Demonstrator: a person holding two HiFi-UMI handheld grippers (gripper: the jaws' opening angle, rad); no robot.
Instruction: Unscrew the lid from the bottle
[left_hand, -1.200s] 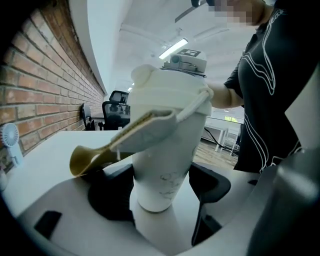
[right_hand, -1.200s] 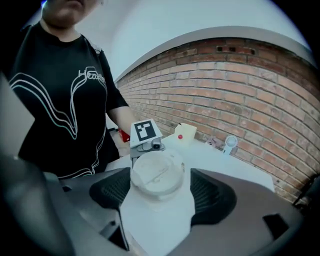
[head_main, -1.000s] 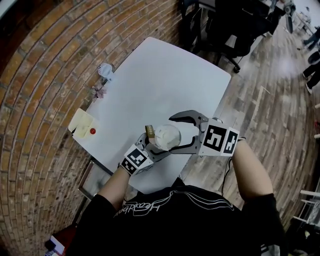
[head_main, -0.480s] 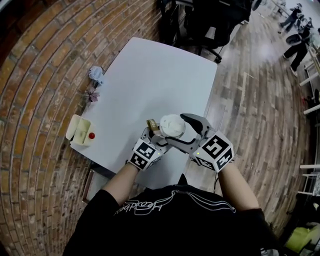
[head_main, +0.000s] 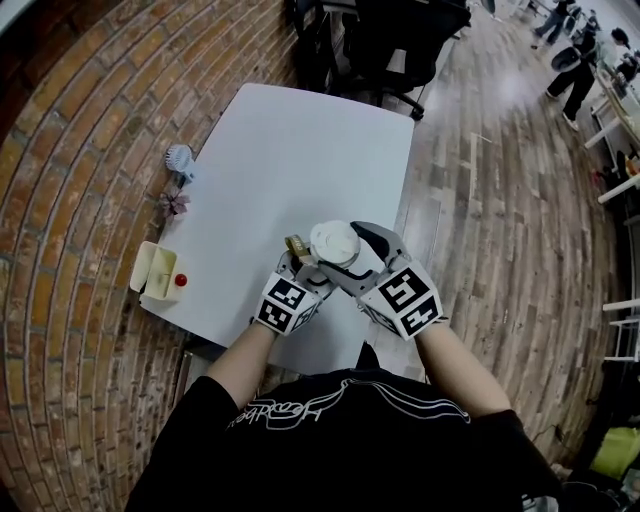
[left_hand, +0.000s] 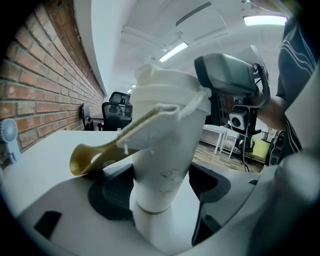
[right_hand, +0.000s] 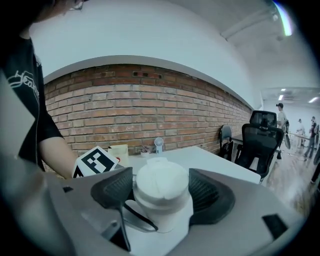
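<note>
A white bottle (left_hand: 165, 170) is held above the near part of the white table (head_main: 300, 150). My left gripper (head_main: 305, 262) is shut on its body, a dark pad on each side. Its white lid (head_main: 335, 243) points up at the head camera. A strap with a tan loop (left_hand: 85, 159) hangs from the lid. My right gripper (head_main: 352, 258) reaches in from the right and its jaws have just been closing. The lid (right_hand: 161, 182) sits between its ribbed pads, which touch it on both sides. The left gripper's marker cube (right_hand: 95, 162) shows behind the lid.
A small white fan (head_main: 179, 158), a sprig of flowers (head_main: 172, 203) and a cream tray (head_main: 150, 262) with a red ball (head_main: 181, 280) stand along the table's left edge by the brick wall. Black office chairs (head_main: 380, 40) stand beyond the far end. Wooden floor lies to the right.
My right gripper has rolled and its jaws have narrowed from wide around the bottle top to closed against the lid. The left gripper and the bottle stay where they were.
</note>
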